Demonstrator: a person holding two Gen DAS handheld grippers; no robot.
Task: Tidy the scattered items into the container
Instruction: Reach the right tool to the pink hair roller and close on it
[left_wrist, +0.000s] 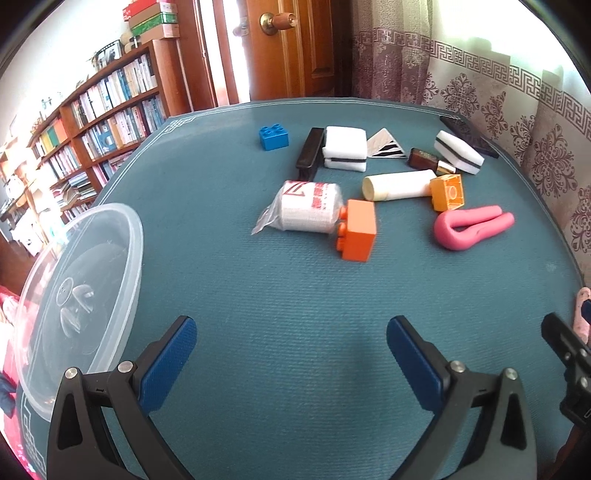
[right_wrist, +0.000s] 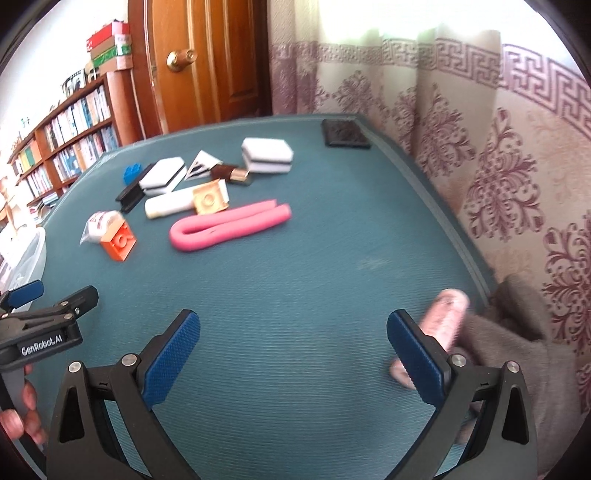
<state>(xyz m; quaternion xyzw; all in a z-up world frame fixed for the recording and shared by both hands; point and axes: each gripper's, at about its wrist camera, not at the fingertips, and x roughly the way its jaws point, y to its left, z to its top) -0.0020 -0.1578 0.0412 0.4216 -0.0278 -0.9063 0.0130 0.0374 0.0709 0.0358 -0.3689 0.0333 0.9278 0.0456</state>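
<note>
A clear plastic container (left_wrist: 85, 295) stands at the table's left edge, just left of my open left gripper (left_wrist: 291, 354). Scattered farther back lie an orange brick (left_wrist: 358, 230), a wrapped white roll (left_wrist: 306, 206), a pink foam loop (left_wrist: 469, 227), a white tube (left_wrist: 399, 185), a yellow-orange brick (left_wrist: 447, 192), a blue brick (left_wrist: 274, 136), two white sponges (left_wrist: 345, 147) and a black bar (left_wrist: 310, 153). My right gripper (right_wrist: 293, 350) is open over bare mat, with the pink foam loop (right_wrist: 229, 225) and the orange brick (right_wrist: 120, 243) well ahead of it. Nothing sits between either gripper's fingers.
A teal mat (left_wrist: 280, 295) covers the table. A dark flat case (right_wrist: 345, 134) lies at the far right corner. A patterned curtain (right_wrist: 498, 166) hangs along the right side; a bookshelf (left_wrist: 99, 122) and a wooden door (left_wrist: 284, 48) stand behind. A pink slipper (right_wrist: 439, 321) sits by the right finger.
</note>
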